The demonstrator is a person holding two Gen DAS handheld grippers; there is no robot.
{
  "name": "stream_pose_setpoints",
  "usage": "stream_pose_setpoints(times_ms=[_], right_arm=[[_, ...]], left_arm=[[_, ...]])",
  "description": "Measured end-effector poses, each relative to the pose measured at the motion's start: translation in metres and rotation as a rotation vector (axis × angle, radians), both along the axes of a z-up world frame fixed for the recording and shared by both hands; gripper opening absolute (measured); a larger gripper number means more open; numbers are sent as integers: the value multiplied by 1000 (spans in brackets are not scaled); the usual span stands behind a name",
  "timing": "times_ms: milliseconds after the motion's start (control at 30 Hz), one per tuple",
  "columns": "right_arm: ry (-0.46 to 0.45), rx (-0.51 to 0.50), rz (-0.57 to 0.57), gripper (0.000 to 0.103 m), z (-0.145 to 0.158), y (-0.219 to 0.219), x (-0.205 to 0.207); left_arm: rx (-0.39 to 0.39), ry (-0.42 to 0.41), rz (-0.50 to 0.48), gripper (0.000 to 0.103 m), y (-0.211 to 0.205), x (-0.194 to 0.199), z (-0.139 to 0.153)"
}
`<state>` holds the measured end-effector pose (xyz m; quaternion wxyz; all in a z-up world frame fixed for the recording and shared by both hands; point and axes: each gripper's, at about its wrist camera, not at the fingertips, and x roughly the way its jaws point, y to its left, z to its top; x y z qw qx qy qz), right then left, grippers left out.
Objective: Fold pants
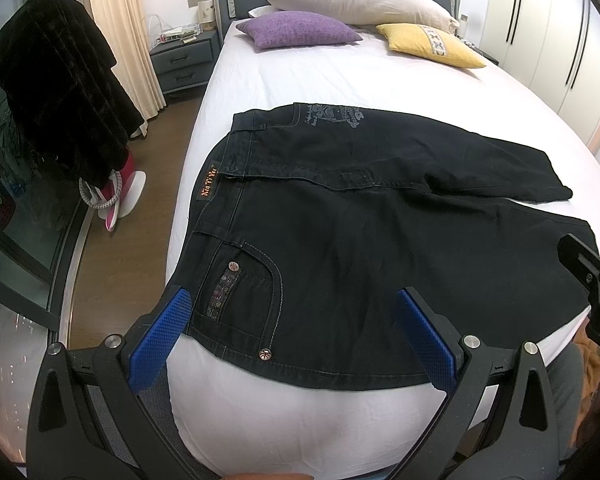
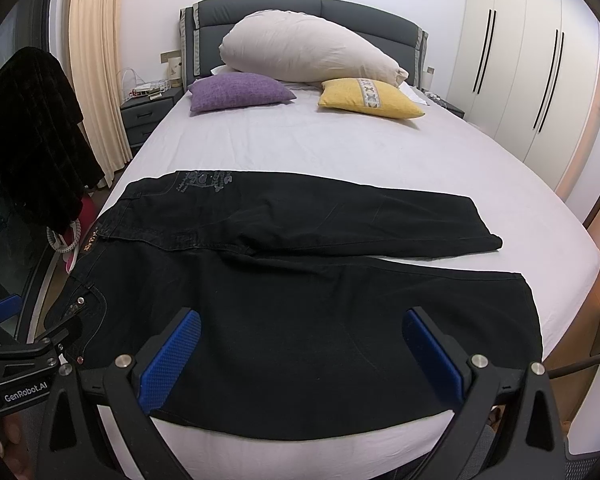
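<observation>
Black pants [image 2: 292,304] spread flat across bed [image 2: 340,148], waistband twd left side, legs apart. Left gripper [image 1: 292,336] & right gripper [image 2: 302,354] both wide apart over near edge, holding nothing (near hem partly hidden by fingers; waistband label too small to read).

The left gripper [image 1: 296,332] hovered with its jaws spread wide, blue pads [image 1: 160,340] facing each other and gripping nothing. The right gripper [image 2: 300,354] was held level just beside it, jaws equally wide apart and empty.
</observation>
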<state>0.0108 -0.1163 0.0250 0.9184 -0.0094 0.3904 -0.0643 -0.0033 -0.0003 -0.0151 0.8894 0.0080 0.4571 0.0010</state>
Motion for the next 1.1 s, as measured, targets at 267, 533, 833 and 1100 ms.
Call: stream_pose_setpoints(times_ms=[267,533,833,1100], right_arm=[[1,1,0,103,0,1,0],[1,1,4,103,-2,5,-1],[4,4,7,103,-8,14,-2],[10,15,10,103,-9,11,-3]], left_arm=[[0,3,0,103,1,0,-1],[1,4,0,103,1,0,-1],[1,7,1,103,2,-1,-4],[0,26,-8,103,4,0,-8]])
